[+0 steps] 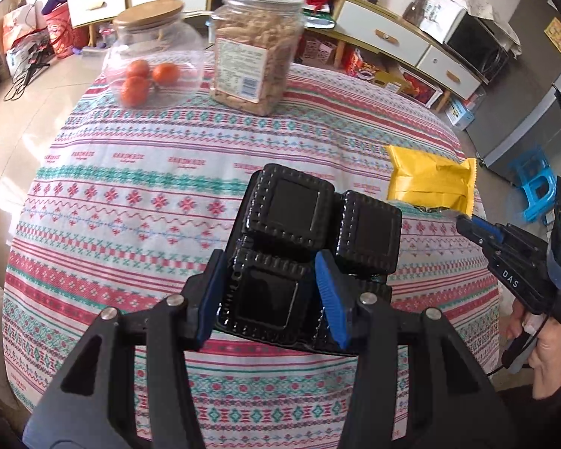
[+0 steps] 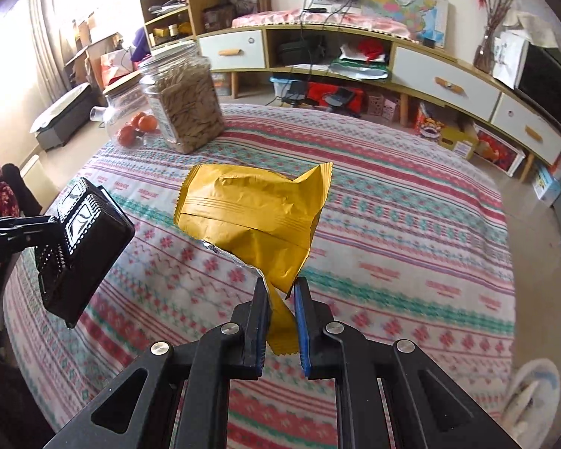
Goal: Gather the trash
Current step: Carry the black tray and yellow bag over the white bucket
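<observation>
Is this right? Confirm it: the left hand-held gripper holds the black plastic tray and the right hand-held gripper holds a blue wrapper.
Wrong on the colour. The right hand-held gripper is shut on a yellow wrapper, as the right wrist view shows. The left hand-held gripper does hold the black plastic tray.

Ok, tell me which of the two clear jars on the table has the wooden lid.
The rounded glass jar holding the oranges; its lid is a flat wooden disc. The taller square plastic jar beside it, full of snacks, has a clear plastic lid.
</observation>
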A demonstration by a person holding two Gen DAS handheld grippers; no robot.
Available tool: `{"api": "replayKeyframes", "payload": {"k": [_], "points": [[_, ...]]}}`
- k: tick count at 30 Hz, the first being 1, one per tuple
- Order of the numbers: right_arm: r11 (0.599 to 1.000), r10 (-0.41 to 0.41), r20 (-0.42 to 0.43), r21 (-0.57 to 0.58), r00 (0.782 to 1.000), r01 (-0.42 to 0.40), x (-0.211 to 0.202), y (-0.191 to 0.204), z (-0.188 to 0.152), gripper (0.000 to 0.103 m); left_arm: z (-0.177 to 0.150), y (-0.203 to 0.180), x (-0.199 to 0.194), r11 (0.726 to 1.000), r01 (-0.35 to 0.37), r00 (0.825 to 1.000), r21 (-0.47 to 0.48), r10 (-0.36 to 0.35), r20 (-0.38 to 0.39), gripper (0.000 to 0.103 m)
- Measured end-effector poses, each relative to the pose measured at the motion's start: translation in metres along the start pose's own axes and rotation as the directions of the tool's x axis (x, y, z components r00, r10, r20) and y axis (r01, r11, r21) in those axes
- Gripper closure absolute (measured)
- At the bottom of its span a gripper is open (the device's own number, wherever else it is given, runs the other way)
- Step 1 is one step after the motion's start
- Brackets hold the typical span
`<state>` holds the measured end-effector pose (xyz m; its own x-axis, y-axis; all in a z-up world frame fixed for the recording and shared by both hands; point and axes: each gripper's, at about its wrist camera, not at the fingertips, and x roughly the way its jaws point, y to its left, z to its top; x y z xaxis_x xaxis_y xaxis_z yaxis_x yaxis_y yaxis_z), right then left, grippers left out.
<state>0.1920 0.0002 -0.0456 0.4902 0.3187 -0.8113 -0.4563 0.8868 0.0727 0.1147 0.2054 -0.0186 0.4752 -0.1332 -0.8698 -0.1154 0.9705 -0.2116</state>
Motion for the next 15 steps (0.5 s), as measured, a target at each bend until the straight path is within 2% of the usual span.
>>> {"api": "replayKeyframes", "payload": {"k": [15], "points": [[0.989, -0.081, 0.015, 0.123, 0.997, 0.079, -0.066, -0.083, -0.049, 0.089, -0.001, -0.086, 0.018, 0.992, 0.072, 0.997, 0.106, -0.070, -0.028, 0.052]]}}
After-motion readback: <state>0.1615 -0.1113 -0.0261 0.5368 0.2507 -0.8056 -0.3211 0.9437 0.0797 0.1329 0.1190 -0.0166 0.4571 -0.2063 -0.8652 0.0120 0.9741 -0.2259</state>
